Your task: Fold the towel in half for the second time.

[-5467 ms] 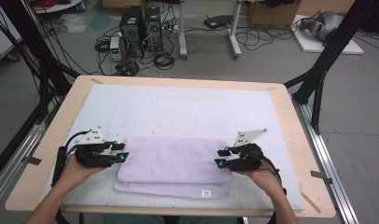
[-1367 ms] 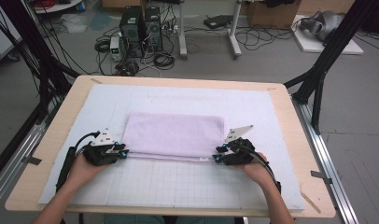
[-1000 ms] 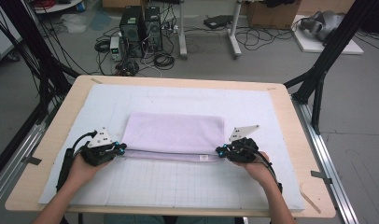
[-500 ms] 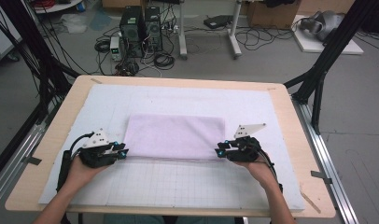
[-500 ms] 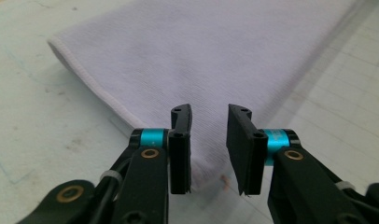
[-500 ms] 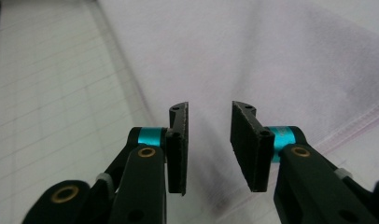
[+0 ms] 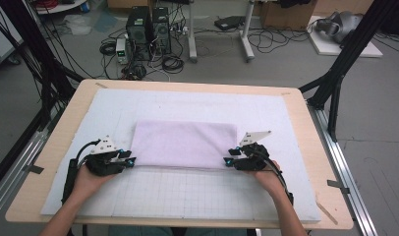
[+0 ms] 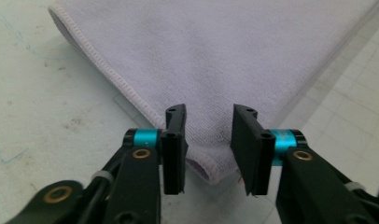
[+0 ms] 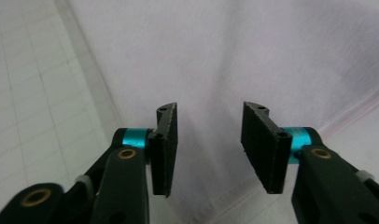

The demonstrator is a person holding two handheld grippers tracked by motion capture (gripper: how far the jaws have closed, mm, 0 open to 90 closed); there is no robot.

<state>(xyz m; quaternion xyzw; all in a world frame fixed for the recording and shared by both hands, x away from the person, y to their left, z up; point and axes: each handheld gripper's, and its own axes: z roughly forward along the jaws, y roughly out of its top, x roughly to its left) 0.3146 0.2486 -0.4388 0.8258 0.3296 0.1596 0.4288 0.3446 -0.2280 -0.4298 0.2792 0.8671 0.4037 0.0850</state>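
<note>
- Left gripper (image 8: 208, 144): the jaws stand apart and have just been opening. The near left corner of the folded lilac towel (image 8: 215, 56) lies on the mat between them; the pads do not press on it.
- In the high view the left gripper (image 7: 129, 161) sits just beside the towel (image 7: 185, 143) at its near left corner, carried by the person's left hand (image 7: 89, 179).
- Right gripper (image 9: 208, 144): the jaws stand apart and have just been opening. Towel (image 9: 253, 51) cloth lies flat beneath the gap; neither pad grips it.
- In the high view the right gripper (image 7: 229, 157) sits at the towel's near right corner.
- Towel: folded into a flat rectangle, stitched hem visible along its edge, lying at the middle of the white grid mat (image 7: 187, 196).
- Mat: covers most of the wooden table (image 7: 55, 147).
- Writing: no readable brand, label or text on towel, mat or grippers.
</note>
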